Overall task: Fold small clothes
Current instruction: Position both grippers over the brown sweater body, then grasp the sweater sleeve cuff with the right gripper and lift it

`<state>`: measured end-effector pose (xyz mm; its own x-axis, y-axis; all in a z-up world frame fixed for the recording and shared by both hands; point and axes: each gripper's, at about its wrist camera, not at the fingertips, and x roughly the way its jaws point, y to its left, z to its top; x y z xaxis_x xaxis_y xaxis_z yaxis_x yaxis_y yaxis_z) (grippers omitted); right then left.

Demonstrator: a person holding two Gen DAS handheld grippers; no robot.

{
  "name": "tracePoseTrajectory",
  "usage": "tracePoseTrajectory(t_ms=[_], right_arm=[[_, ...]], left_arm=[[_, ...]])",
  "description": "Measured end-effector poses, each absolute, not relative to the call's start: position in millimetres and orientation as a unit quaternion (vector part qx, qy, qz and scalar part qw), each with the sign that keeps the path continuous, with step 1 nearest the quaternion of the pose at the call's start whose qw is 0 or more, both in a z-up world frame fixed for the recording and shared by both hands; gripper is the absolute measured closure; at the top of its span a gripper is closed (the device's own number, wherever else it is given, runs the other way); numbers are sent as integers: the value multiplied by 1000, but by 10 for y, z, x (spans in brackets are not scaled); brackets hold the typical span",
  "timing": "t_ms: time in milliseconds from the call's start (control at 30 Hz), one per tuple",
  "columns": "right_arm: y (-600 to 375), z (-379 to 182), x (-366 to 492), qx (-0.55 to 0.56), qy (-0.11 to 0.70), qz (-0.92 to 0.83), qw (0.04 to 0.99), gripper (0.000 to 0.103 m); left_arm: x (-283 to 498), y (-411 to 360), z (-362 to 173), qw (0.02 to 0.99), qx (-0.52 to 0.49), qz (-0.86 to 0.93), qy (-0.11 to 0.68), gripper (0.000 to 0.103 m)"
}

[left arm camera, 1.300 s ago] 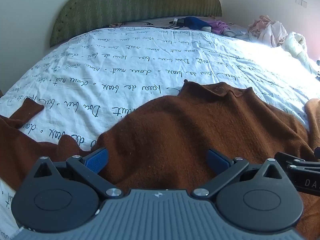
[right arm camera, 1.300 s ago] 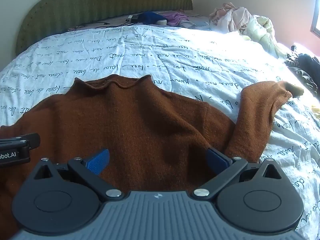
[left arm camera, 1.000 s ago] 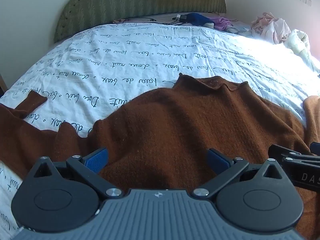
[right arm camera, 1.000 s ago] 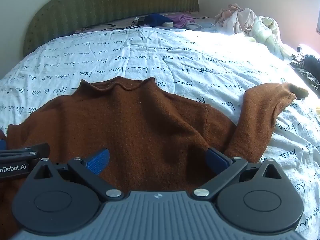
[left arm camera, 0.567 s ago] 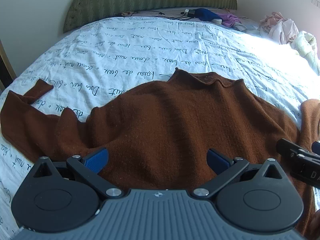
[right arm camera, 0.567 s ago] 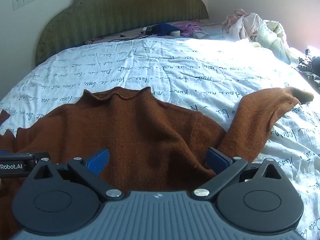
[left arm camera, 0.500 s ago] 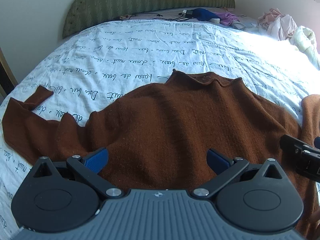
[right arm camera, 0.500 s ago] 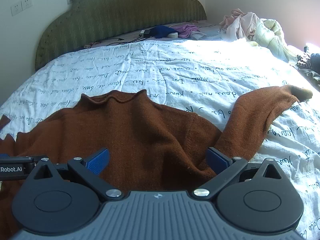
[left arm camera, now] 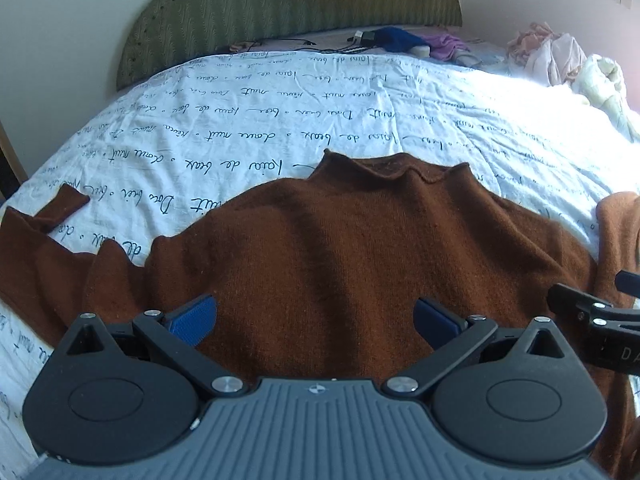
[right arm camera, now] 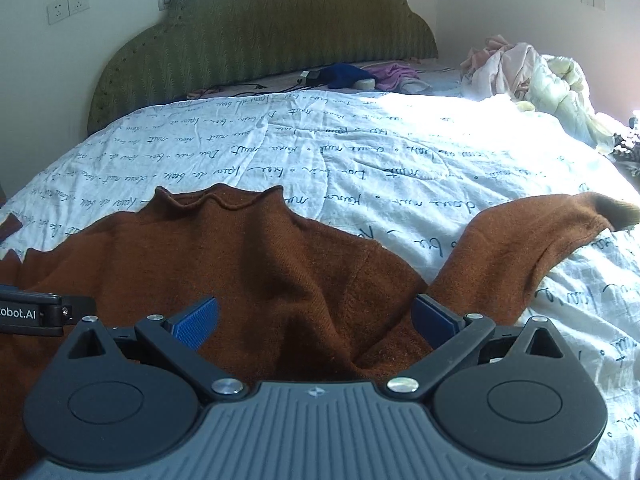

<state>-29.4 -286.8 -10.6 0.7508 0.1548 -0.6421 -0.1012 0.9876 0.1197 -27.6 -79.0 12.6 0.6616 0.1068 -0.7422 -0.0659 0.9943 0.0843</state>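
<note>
A brown knit sweater [left arm camera: 340,248] lies spread on the bed, collar away from me; it also shows in the right wrist view [right arm camera: 240,264]. Its left sleeve [left arm camera: 44,236] lies bent at the far left. Its right sleeve [right arm camera: 520,240] reaches out to the right. My left gripper [left arm camera: 314,318] is open and empty above the sweater's lower body. My right gripper [right arm camera: 314,318] is open and empty above the lower right of the body, by the armpit. Each gripper shows at the edge of the other's view.
The bed has a white cover with black script [left arm camera: 320,120] and a green headboard [right arm camera: 260,36]. Blue and purple clothes and cables [right arm camera: 352,74] lie by the headboard. A pile of pale clothes [right arm camera: 532,76] sits at the far right.
Both grippers have drawn back and risen a little, so more of the sweater and both sleeves show. Both have stayed open. The sweater has not moved.
</note>
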Motion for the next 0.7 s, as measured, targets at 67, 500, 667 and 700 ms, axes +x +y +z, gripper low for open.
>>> tracePoseTrajectory(t_ms=[67, 500, 667, 700], right_arm=[[-2949, -135, -228, 41, 363, 83, 927, 0], [-5380, -60, 511, 41, 357, -117, 926, 0], [-6450, -76, 743, 156, 338, -140, 918, 0], [-6595, -106, 797, 193, 343, -126, 911, 0]], left_arm=[[-254, -754, 112, 913, 0, 35, 407, 0], [-41, -1137, -76, 920, 49, -18, 390, 0], [-109, -1097, -145, 921, 55, -27, 385, 0], [-125, -1074, -161, 920, 53, -27, 386, 0]])
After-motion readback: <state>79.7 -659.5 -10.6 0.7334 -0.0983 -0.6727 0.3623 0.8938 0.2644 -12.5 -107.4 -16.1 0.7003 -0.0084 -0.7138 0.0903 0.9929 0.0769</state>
